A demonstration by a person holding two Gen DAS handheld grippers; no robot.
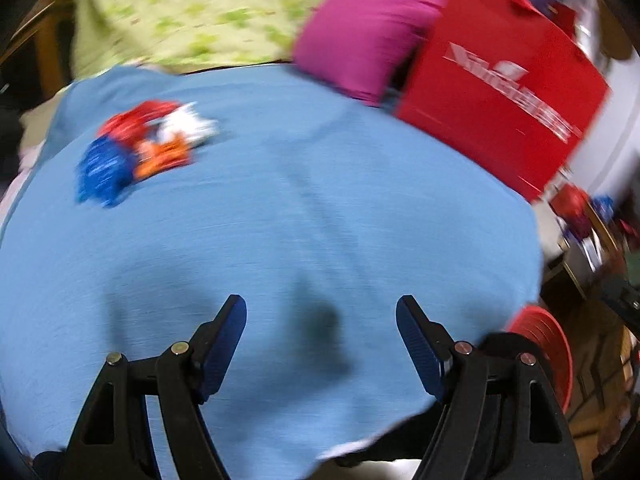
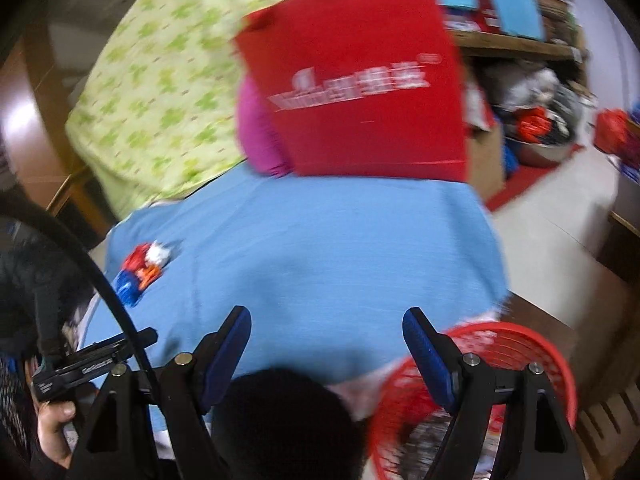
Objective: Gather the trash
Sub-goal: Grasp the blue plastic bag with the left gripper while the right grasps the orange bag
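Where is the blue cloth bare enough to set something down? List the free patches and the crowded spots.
Free: the wide middle of the blue cloth, between the wrapper pile and the red bag, down to the near edge. Crowded: the far left around the wrappers, the far right where the magenta cushion and bag stand, and the near right corner by the red basket.

Blue cloth (image 1: 304, 208) over the surface, green-patterned bedding (image 2: 160, 92) behind, pale floor (image 2: 560, 232) right, cluttered wooden shelf (image 2: 516, 46), motion-blurred.
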